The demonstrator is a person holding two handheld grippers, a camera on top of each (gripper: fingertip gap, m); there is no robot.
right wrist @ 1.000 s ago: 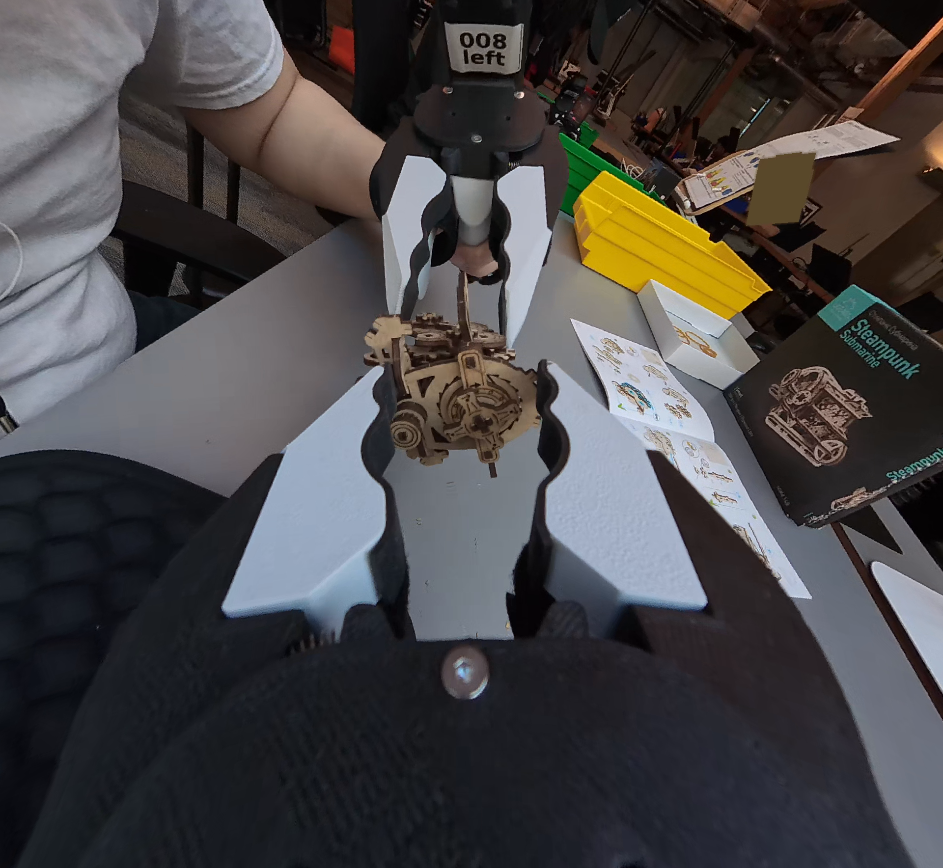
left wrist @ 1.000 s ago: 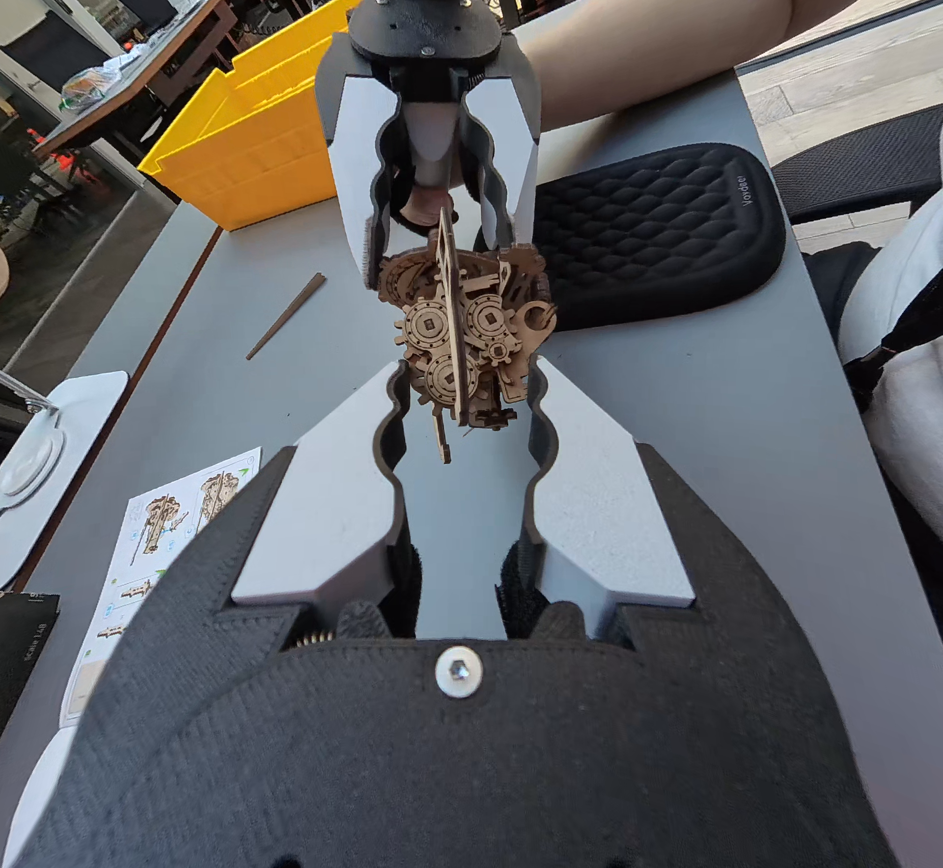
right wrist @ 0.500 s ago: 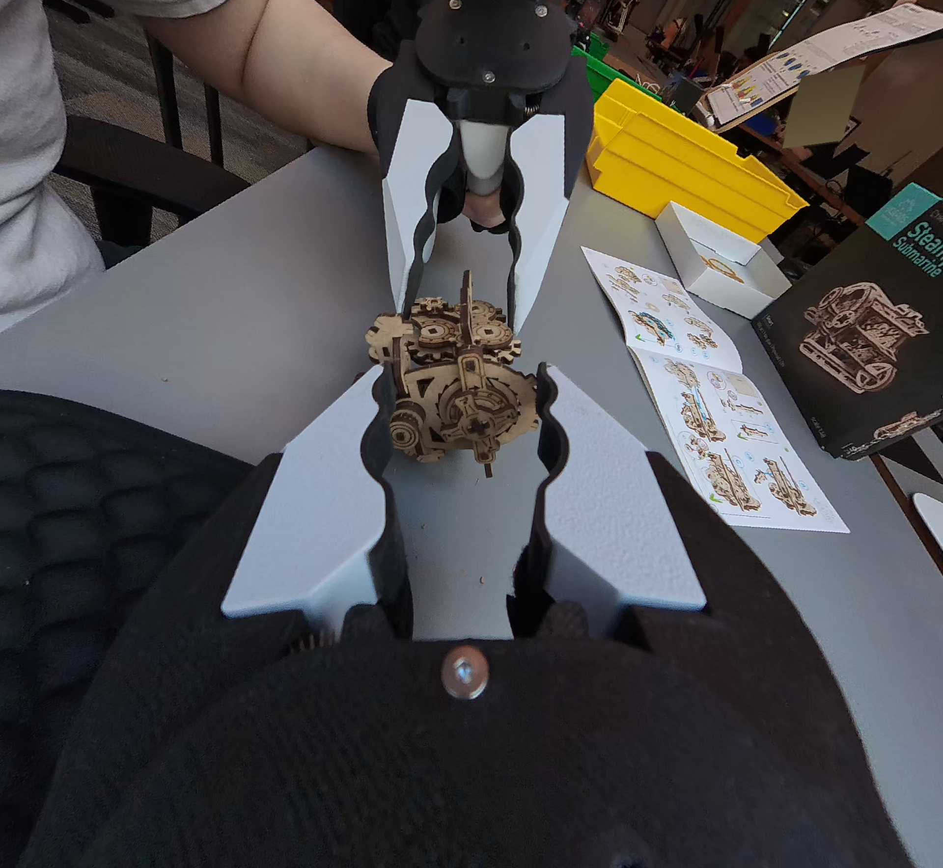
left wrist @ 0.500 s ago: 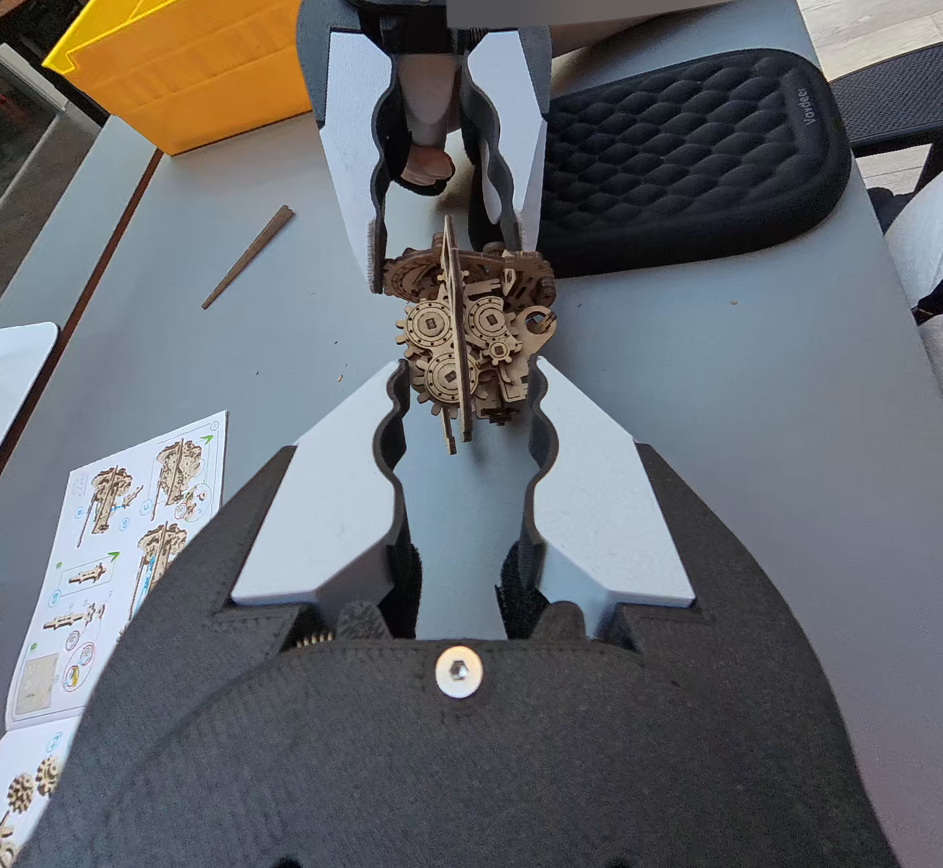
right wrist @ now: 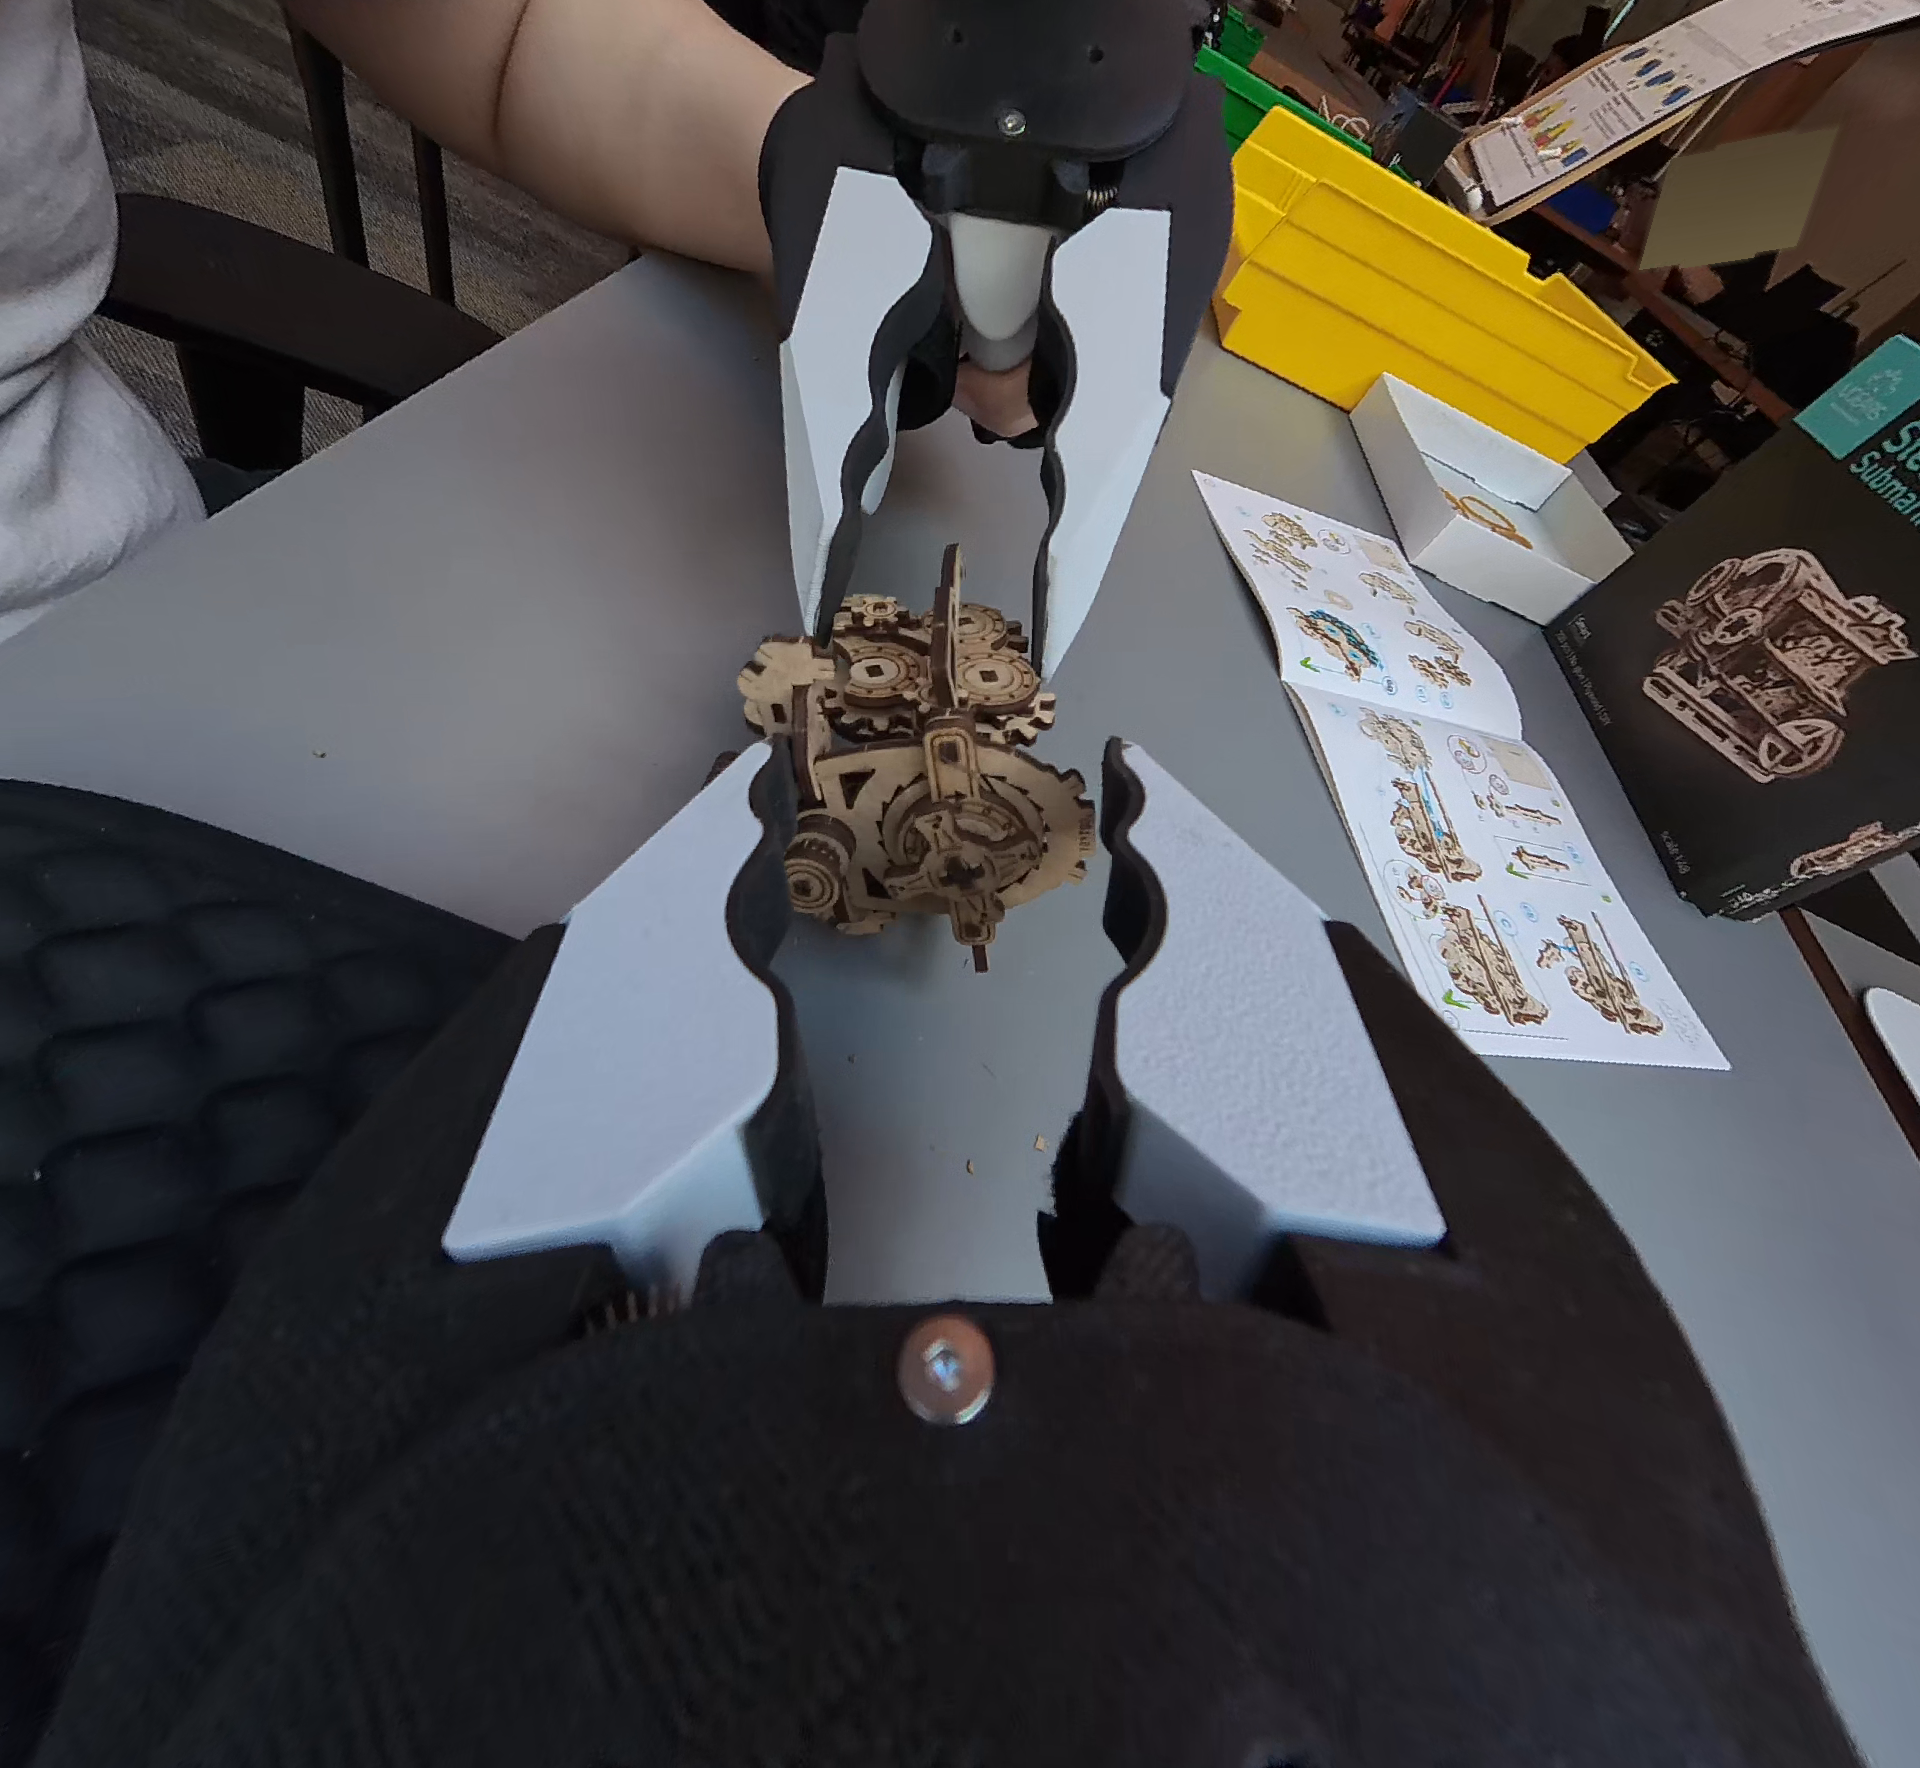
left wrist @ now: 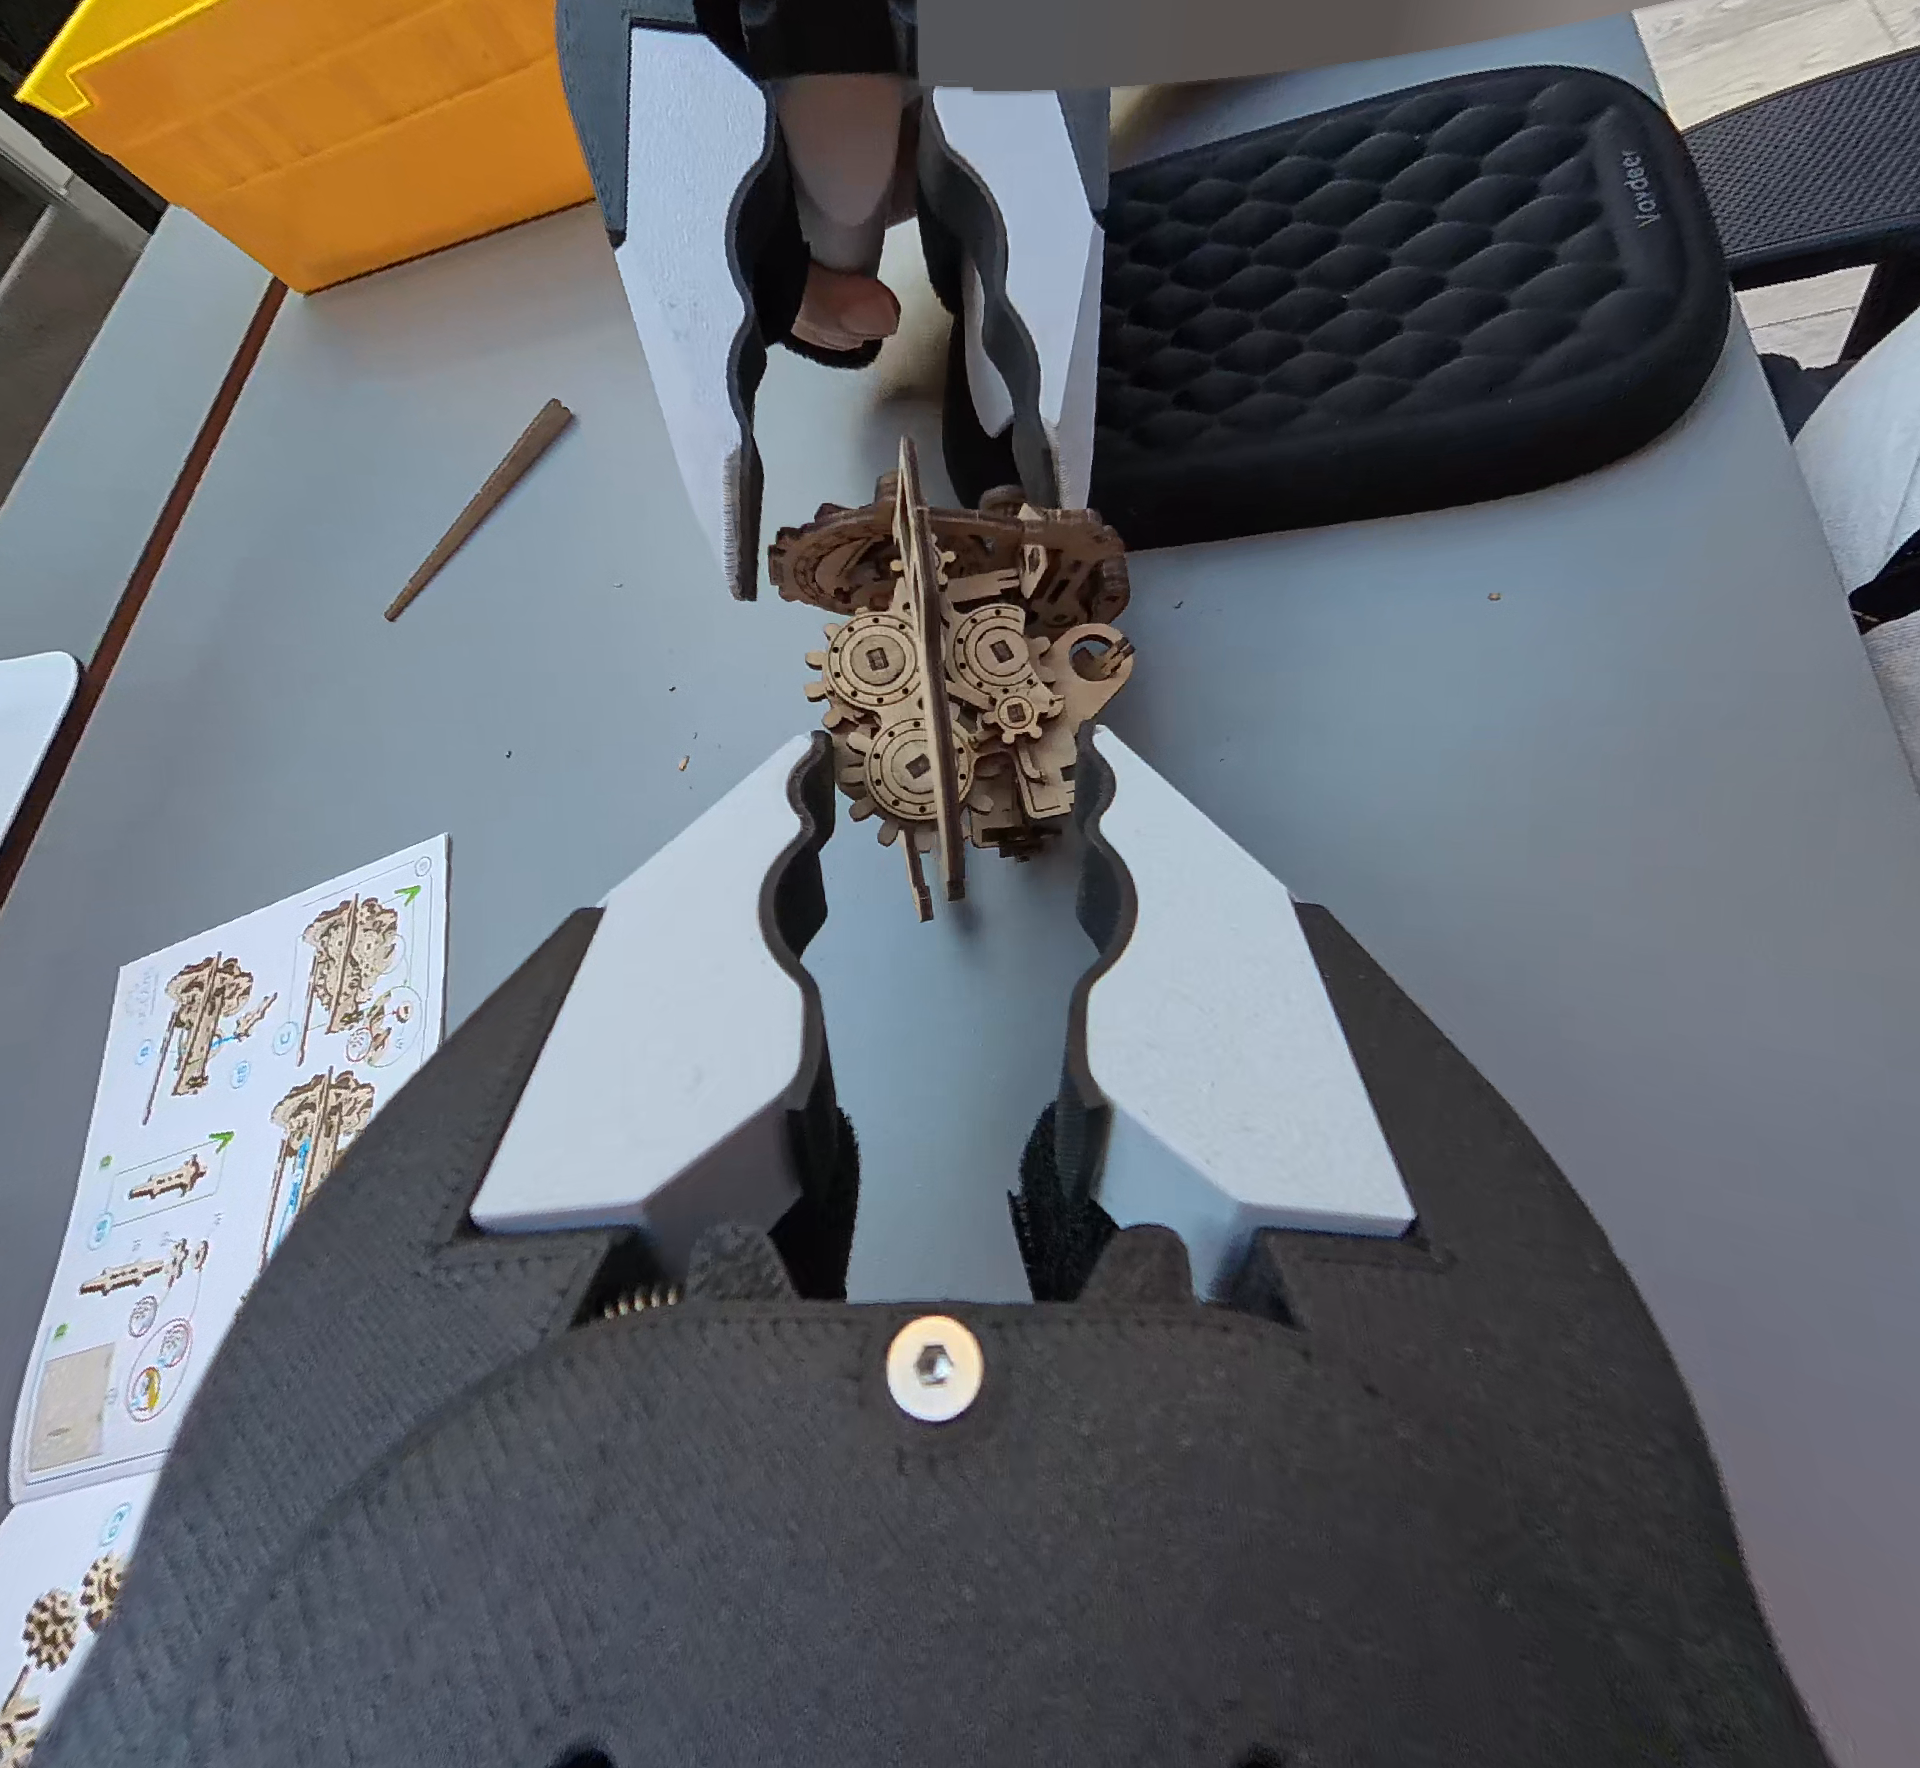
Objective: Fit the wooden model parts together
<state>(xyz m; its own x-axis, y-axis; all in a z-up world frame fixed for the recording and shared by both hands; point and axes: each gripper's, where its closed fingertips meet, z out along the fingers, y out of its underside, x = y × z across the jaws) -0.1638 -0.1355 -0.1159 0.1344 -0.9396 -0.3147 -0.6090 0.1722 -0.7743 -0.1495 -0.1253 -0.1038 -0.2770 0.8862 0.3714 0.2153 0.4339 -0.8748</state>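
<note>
A wooden model (left wrist: pixel 935 679) of laser-cut gears and plates hangs just above the grey table (left wrist: pixel 1455 835), held from two sides. My left gripper (left wrist: pixel 951 762) is shut on its near end in the left wrist view. My right gripper (left wrist: pixel 894 534) comes in from the far side and grips the other end. In the right wrist view my right gripper (right wrist: pixel 935 773) is shut on the model (right wrist: pixel 925 814) at its round geared face. There my left gripper (right wrist: pixel 935 648) grips the gear cluster behind it. A thin upright plate runs through the model's middle.
A black quilted cushion (left wrist: pixel 1403 295) lies right of the model and a yellow bin (left wrist: pixel 312 87) stands far left. A wooden stick (left wrist: pixel 478 513) and an instruction sheet (left wrist: pixel 260 1147) lie to the left. A white box (right wrist: pixel 1486 503) and a black kit box (right wrist: pixel 1766 700) stand beyond the sheet. Both grippers' tips are close together, under 4 cm apart. My right gripper's tips are some 20 cm from the wooden stick (left wrist: pixel 478 513).
Both grippers have kept their hold on the model and have tipped and moved down towards the table together. The model looks the same between them.
</note>
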